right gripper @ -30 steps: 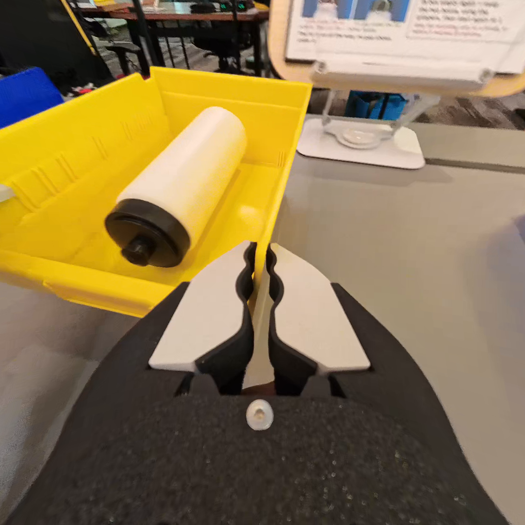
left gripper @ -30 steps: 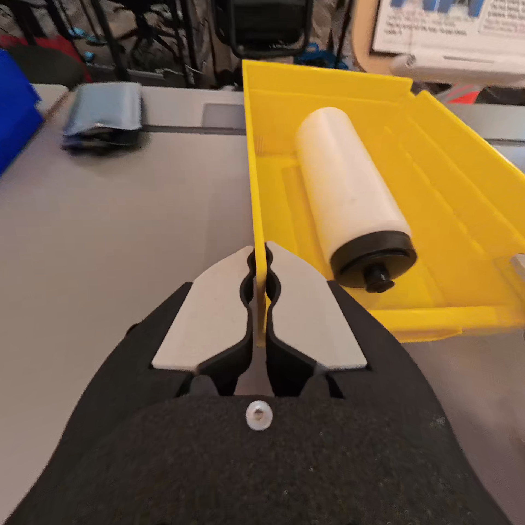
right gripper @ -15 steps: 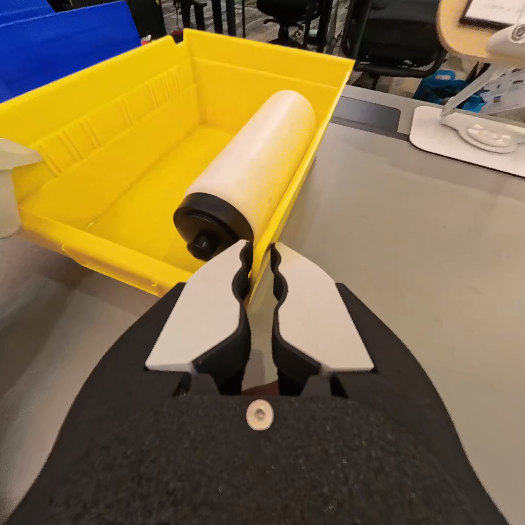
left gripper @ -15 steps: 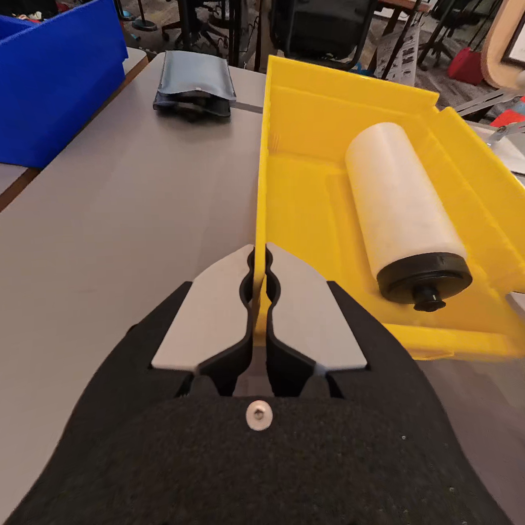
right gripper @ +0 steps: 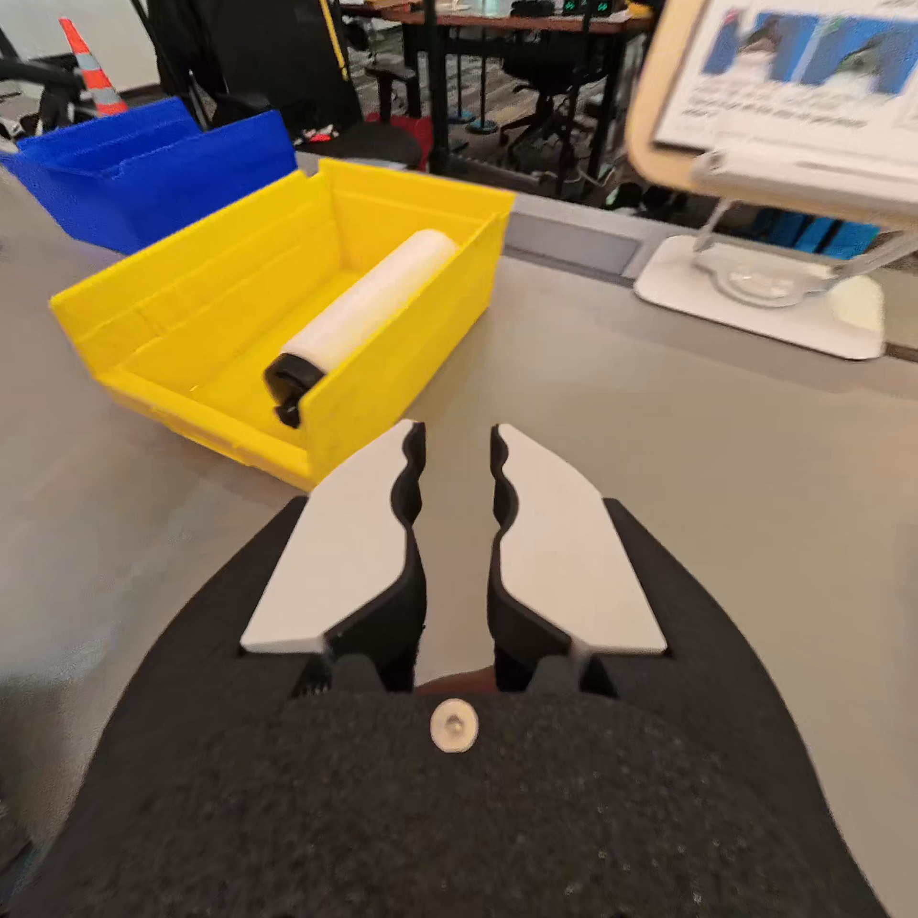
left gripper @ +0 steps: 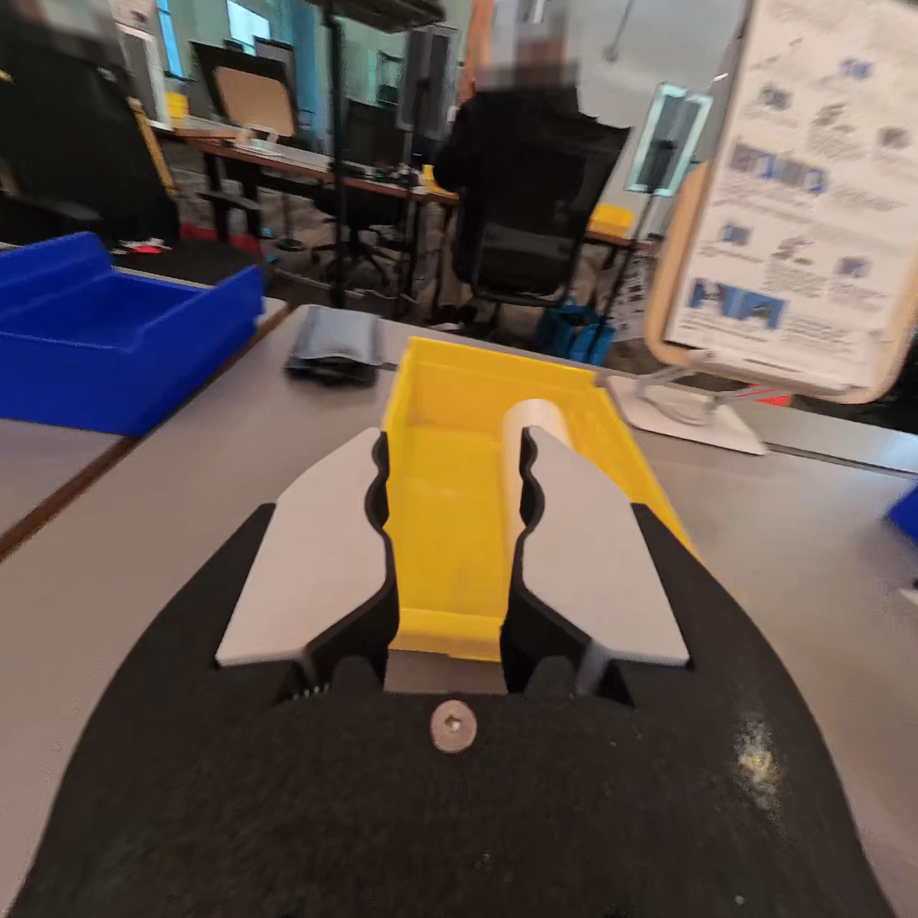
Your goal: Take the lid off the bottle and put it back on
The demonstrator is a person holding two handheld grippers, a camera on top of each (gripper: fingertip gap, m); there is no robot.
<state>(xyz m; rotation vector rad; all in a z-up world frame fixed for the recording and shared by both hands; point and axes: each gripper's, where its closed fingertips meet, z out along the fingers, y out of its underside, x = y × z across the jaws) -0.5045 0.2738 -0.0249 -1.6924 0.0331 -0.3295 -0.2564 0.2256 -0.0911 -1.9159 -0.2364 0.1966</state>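
Both tools open, bottle lying in bin

Now the left tool (left gripper: 452, 437) and right tool (right gripper: 457, 429) gape empty. Ahead-left of the right tool, a white bottle (right gripper: 372, 298) lies in the yellow bin (right gripper: 397, 367) on the counter (right gripper: 646, 447), black lid (right gripper: 290, 380) on, nearest the tools

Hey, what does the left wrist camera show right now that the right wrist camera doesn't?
Only the left wrist view shows a flat grey pouch on the table, a seated person in dark clothes, and the open left gripper.

Only the right wrist view shows the bottle's black lid, an orange traffic cone, and the open right gripper.

Both show the yellow plastic bin holding the white cylindrical bottle on its side, the blue bin, and the instruction board on a white stand.
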